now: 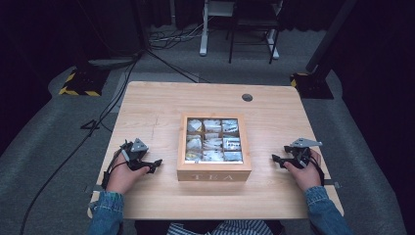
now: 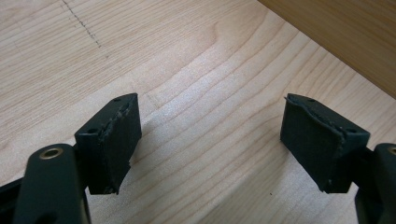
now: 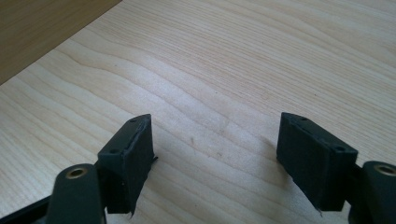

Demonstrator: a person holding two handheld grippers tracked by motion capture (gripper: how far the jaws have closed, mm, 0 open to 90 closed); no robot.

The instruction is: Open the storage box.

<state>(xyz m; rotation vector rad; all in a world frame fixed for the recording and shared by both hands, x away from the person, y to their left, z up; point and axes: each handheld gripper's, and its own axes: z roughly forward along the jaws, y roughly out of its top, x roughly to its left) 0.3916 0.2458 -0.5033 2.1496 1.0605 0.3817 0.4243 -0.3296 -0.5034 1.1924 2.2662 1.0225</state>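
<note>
A wooden tea box [image 1: 214,169] marked TEA on its front stands in the middle of the table [image 1: 161,103], its lid off or clear, with several compartments of wrapped tea bags [image 1: 213,142]. My left gripper [image 1: 155,165] rests on the table to the left of the box, open, with bare wood between its pads [image 2: 114,140]. The box's side wall [image 2: 345,37] crosses the top right of the left gripper view. My right gripper [image 1: 275,159] rests to the right of the box, open and empty, pads [image 3: 128,161] wide apart. The box wall [image 3: 42,28] fills that view's top left corner.
A round cable hole [image 1: 247,97] sits near the table's far right edge. Beyond the table are floor cables [image 1: 122,83], a yellow-black stand base [image 1: 80,83] and chair or desk legs [image 1: 249,34]. Bare wood lies on both sides of the box.
</note>
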